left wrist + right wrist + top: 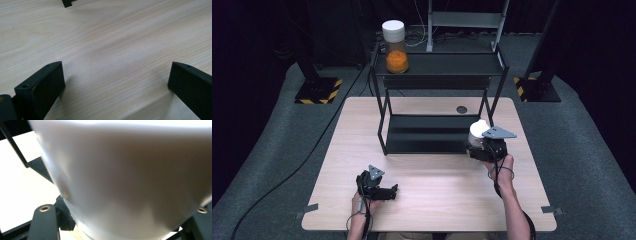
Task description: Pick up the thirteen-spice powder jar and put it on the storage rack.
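Gripping a smooth white round-lidded jar (478, 132), right gripper (486, 145) jaws closed on it, left gripper (384, 192) jaws wide, empty, over pale woodgrain table (437, 185).

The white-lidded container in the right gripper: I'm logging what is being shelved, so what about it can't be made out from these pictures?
- Contents: in the high view the right gripper covers the container below its white top.
- Label or shape: in the right gripper view its white surface is too close and blurred.
- Its base: cut off by that view's bottom edge.
- Match with the orange-filled jar on the shelf: cannot tell.
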Available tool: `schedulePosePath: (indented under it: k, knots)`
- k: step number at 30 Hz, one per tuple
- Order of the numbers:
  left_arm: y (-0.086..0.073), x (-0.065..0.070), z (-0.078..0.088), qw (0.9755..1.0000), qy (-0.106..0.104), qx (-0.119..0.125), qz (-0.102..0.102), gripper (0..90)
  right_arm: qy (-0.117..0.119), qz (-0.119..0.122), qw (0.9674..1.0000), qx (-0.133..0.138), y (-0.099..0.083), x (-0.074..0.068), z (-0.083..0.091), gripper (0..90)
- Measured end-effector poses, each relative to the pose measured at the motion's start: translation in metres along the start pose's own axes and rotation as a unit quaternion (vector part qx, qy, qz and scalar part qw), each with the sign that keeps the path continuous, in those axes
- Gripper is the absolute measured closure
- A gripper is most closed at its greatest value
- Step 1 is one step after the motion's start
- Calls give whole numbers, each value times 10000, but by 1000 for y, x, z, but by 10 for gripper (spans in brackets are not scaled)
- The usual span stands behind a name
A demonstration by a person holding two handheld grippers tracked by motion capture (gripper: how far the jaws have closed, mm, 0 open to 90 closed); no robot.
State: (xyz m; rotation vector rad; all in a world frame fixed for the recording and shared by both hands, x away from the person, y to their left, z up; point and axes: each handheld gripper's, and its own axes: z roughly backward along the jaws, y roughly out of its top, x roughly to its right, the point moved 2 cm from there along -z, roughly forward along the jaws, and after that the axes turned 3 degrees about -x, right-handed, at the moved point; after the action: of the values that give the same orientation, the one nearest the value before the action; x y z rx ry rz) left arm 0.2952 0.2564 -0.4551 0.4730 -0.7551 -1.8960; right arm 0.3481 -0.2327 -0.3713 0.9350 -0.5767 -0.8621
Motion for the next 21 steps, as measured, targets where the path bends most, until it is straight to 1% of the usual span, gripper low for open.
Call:
schedulePosePath:
  k: [4, 6, 9, 14, 21]
  knots:
    - [0, 0, 0, 10000, 3, 7, 0, 4, -22, 41, 10000, 28, 7, 1, 3, 301]
    - [0, 0, 0, 10000, 1, 6, 2, 4, 20, 30, 10000, 37, 11, 3, 4, 301]
    - [0, 0, 0, 10000, 1, 7, 2, 4, 5, 97, 9999, 32, 17, 3, 5, 301]
    - [0, 0, 0, 10000, 0, 5, 1, 4, 53, 132, 9999, 60, 25, 5, 7, 301]
    - [0, 0, 0, 10000, 1, 6, 1, 4, 103, 116, 9998, 137, 36, 9, 11, 301]
